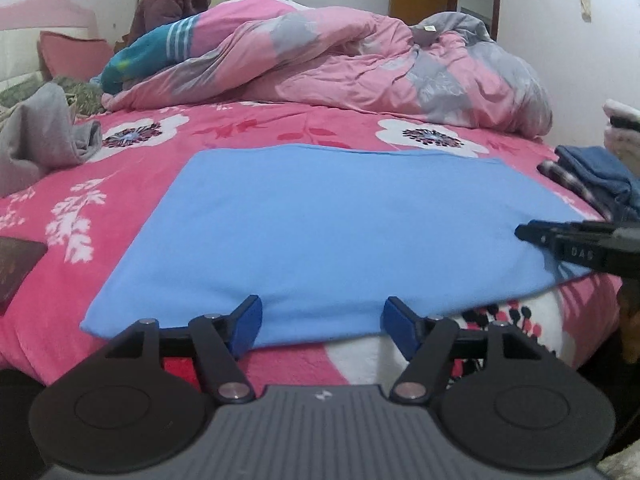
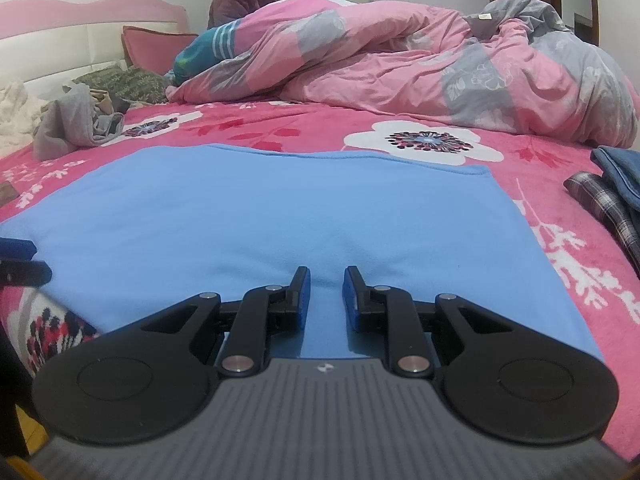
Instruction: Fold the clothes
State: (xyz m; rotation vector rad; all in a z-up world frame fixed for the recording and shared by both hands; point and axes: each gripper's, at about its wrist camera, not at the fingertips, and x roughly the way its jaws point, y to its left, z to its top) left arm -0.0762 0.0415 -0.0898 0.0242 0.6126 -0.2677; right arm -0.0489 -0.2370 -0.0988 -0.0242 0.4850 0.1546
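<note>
The left gripper stands wide open at the near edge of the blue cloth, pads clear of it; the right gripper, jaws narrowly parted, rests over the cloth, gripping nothing visible; the cloth lies flat on the pink floral blanket.

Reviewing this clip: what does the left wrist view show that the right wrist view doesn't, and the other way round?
Only the left wrist view shows the right gripper from the side, low over the blue cloth, and the cloth's whole near edge. Only the right wrist view shows the white headboard and the green patterned pillow. Both show the blue cloth spread flat on the pink flowered blanket, the rumpled quilt, the grey garment and the folded pile.
</note>
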